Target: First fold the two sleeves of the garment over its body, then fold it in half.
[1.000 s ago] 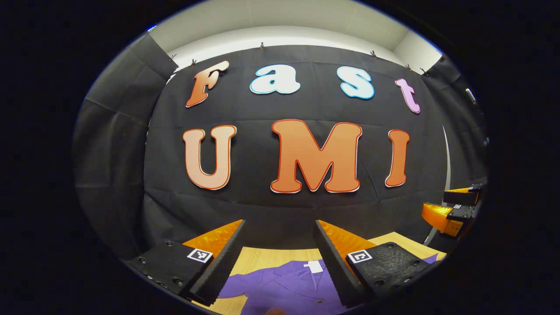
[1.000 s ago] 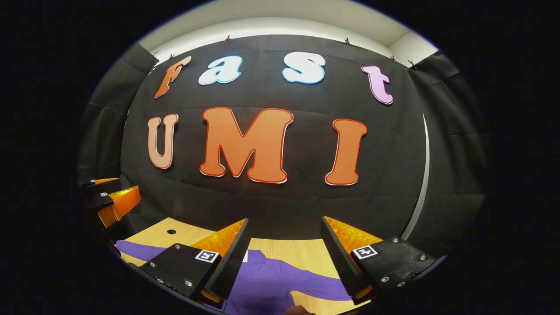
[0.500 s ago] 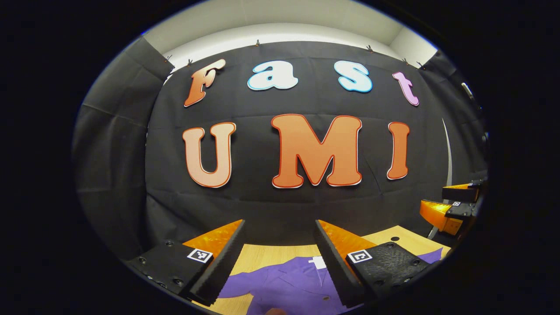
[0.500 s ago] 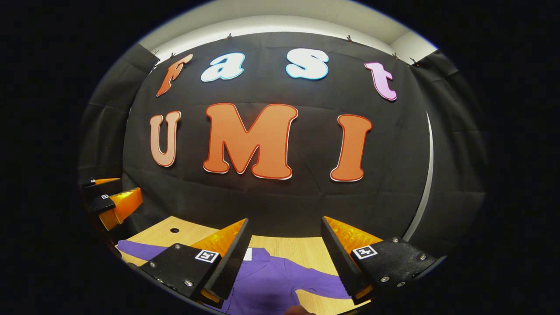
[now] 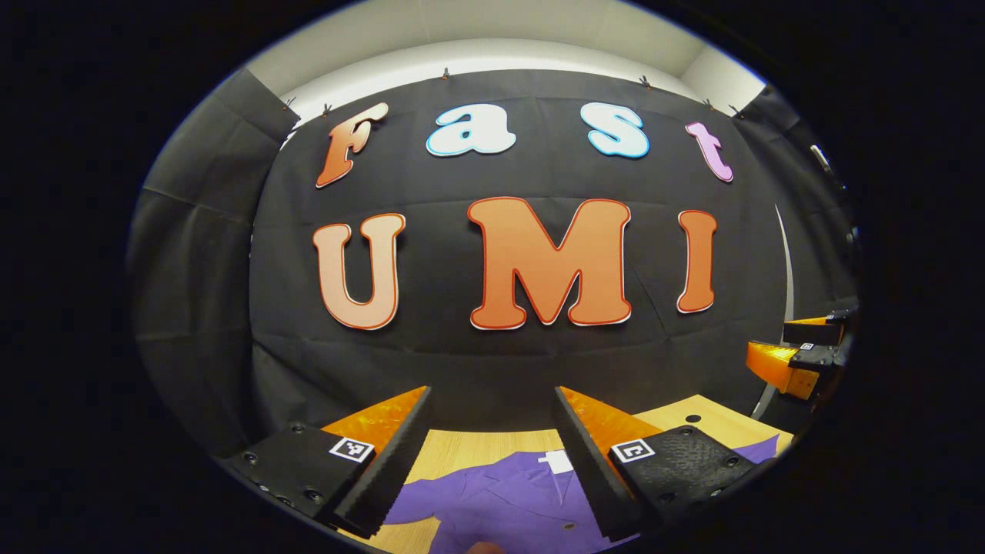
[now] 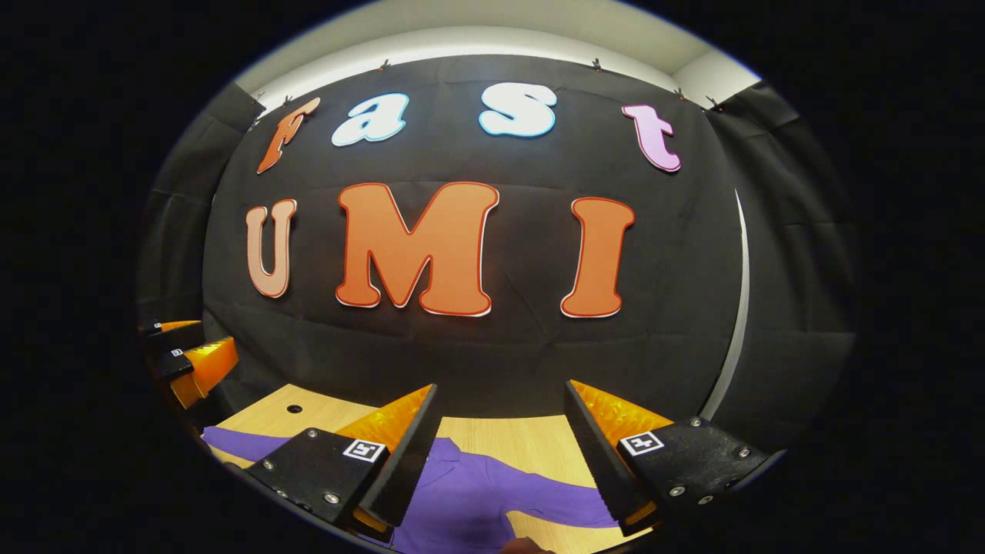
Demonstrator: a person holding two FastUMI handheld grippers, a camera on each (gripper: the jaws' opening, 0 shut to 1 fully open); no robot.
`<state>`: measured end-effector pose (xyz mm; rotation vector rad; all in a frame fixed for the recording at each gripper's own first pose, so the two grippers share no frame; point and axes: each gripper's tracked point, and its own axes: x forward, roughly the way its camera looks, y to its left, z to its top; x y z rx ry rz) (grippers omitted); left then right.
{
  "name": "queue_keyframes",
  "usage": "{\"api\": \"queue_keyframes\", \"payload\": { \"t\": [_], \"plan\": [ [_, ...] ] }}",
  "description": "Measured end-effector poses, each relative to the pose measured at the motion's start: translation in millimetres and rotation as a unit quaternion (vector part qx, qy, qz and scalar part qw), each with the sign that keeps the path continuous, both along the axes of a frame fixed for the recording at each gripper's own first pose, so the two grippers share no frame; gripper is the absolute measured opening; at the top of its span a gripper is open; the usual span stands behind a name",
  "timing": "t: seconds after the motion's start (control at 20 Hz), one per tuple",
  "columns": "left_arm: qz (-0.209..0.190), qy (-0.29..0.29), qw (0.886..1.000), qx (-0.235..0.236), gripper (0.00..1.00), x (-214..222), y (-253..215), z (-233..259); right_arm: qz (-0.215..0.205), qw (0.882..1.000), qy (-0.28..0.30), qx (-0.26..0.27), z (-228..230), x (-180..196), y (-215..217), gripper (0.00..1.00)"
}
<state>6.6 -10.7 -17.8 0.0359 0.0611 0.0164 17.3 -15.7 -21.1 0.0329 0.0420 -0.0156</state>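
Observation:
A purple shirt (image 5: 508, 500) lies flat on the wooden table (image 5: 462, 446), its collar with a white tag (image 5: 555, 462) toward the wall. My left gripper (image 5: 492, 431) hangs open above the collar area, nothing between its fingers. In the right gripper view the shirt (image 6: 469, 492) spreads below my right gripper (image 6: 500, 431), which is open and empty too; one sleeve (image 6: 569, 504) runs out to the right, the other sleeve (image 6: 238, 442) to the left. The right gripper (image 5: 800, 358) also shows at the right edge of the left gripper view, and the left gripper (image 6: 188, 362) at the left edge of the right gripper view.
The wooden table (image 6: 531, 442) ends at the black cloth wall just behind the shirt. A small round hole (image 6: 295, 408) sits in the tabletop near the far left corner, and the hole (image 5: 692, 418) appears in the left gripper view too.
Both grippers have tilted or risen slightly, so a bit more of the table and shirt shows. Both stay open, and the shirt has not moved.

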Motion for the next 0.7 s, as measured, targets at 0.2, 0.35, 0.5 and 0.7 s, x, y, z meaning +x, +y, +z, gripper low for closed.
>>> {"api": "queue_keyframes", "payload": {
  "t": [0.2, 0.35, 0.5, 0.7],
  "plan": [
    [-0.001, -0.008, 1.000, 0.010, 0.96, 1, -2, 5, -0.036, 0.999, 0.026, -0.016, -29, 5, -35, 0.95],
    [0.000, -0.015, 1.000, 0.017, 0.96, 0, -3, 9, -0.066, 0.996, 0.066, -0.018, -64, 10, -72, 0.95],
    [0.004, -0.018, 0.999, 0.026, 0.96, -2, -3, 13, -0.097, 0.990, 0.104, -0.014, -96, 11, -114, 0.95],
    [0.008, -0.017, 0.999, 0.027, 0.94, -8, -3, 14, -0.150, 0.970, 0.191, -0.013, -152, 7, -173, 0.95]
  ]
}}
